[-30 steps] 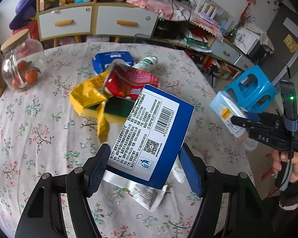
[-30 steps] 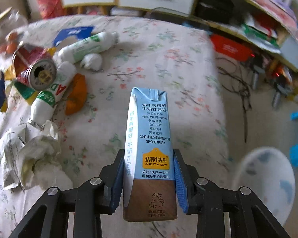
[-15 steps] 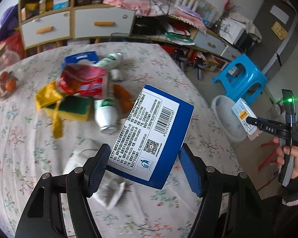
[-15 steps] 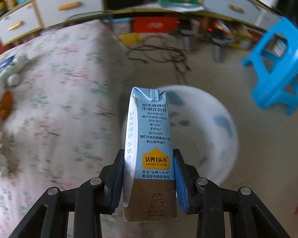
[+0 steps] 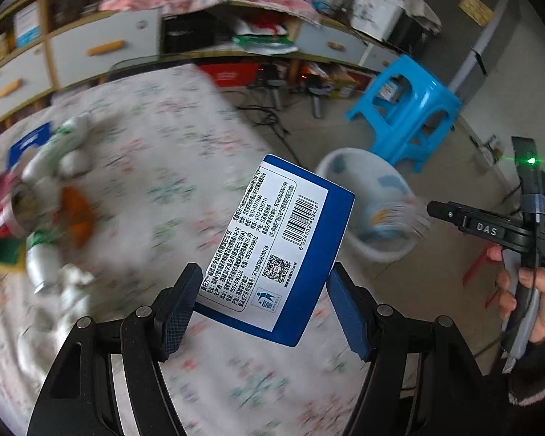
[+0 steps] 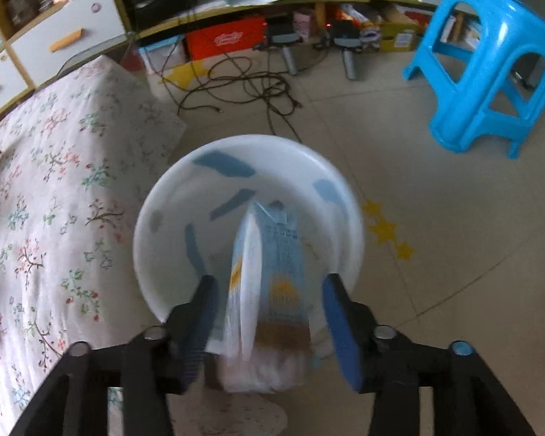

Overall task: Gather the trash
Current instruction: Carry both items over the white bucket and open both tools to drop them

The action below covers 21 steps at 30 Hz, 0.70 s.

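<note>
Opening above the white basin [image 6: 185, 196], the right gripper [image 6: 269, 312] releases the milk carton [image 6: 272, 276], which may bounce out; the left gripper [image 5: 261, 312] clamps the blue box [image 5: 283, 250] beside the basin.

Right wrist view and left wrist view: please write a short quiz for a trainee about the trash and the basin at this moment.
1. True or false: the blue stool stands on the flowered tablecloth.
2. What lies between the right tongs, whose jaws are opening?
A. a light-blue milk carton
B. a red can
C. a crumpled tissue
3. Fill in: the left tongs hold a ____ box with a barcode label, not yet above the white basin.

Key
1. False; it stands on the floor.
2. A; the carton is blurred, above the basin, with the pads apart from it.
3. Blue.
</note>
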Available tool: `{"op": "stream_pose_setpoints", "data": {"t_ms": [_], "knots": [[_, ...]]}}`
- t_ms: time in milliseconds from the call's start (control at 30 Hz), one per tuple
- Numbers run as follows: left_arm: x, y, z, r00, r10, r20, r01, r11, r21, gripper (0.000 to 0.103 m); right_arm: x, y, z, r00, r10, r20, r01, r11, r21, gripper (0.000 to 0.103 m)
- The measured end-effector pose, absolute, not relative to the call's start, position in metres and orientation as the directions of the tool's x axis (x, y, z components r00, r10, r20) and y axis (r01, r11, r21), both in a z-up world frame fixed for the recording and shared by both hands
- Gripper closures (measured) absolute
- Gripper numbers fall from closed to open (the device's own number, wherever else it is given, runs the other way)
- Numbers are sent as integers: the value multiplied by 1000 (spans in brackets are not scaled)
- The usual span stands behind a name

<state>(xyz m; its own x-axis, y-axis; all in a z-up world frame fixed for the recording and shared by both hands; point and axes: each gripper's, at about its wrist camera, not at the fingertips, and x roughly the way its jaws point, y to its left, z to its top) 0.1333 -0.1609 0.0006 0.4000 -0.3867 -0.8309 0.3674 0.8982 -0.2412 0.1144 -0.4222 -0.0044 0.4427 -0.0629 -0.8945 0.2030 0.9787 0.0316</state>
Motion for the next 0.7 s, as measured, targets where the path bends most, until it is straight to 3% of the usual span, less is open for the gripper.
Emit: {"op": "stream_pose_setpoints", "data": {"t_ms": [300,633,700], "knots": [[156,-239,-17,366,-389,-845,458,866,-200,30,89,-469,5,460,-56,-886,305,947,99,46],[179,-284,-31,340,-423,-840,528,825,-202,29,75,-483,6,447,-112,-887,332,942,49,40],[183,-290,-33,351,-387,-853,536,830,-156,28,76,-483,7,447,-119,-887,335,941,43,40]]}}
